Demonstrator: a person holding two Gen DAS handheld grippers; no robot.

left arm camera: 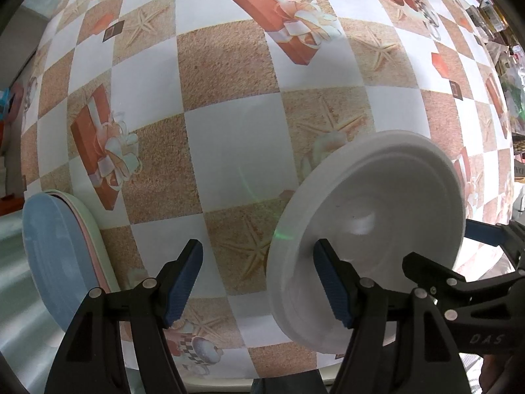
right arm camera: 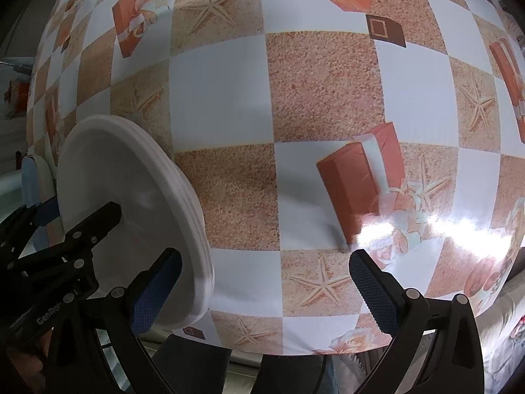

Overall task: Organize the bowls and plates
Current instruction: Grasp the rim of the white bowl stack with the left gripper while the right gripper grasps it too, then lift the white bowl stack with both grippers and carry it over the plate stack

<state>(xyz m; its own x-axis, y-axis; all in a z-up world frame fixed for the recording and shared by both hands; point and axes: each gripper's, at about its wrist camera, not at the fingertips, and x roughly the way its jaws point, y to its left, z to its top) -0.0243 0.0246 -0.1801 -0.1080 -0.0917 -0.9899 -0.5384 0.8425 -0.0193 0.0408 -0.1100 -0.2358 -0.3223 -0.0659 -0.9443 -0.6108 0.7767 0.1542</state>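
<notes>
White plate stack [left arm camera: 377, 216] on checkered tablecloth [left arm camera: 229, 75], at near edge.

Left wrist view: my left gripper [left arm camera: 259, 282] spread, empty, right pad over white stack's left rim. Blue plate stack [left arm camera: 55, 259] well left of it, overhanging cloth edge. Risk I see: pad clips rim, shoves stack off the edge.

Right wrist view: my right gripper [right arm camera: 262, 292] spread, empty, left pad over white stack's right rim. Risk: grippers collide above stack.

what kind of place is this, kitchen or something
Probably a home dining or kitchen table, though little of the room shows. A glossy checked tablecloth printed with starfish and gift boxes covers it, and a stack of white plates and a blue plate stack sit on it.
</notes>
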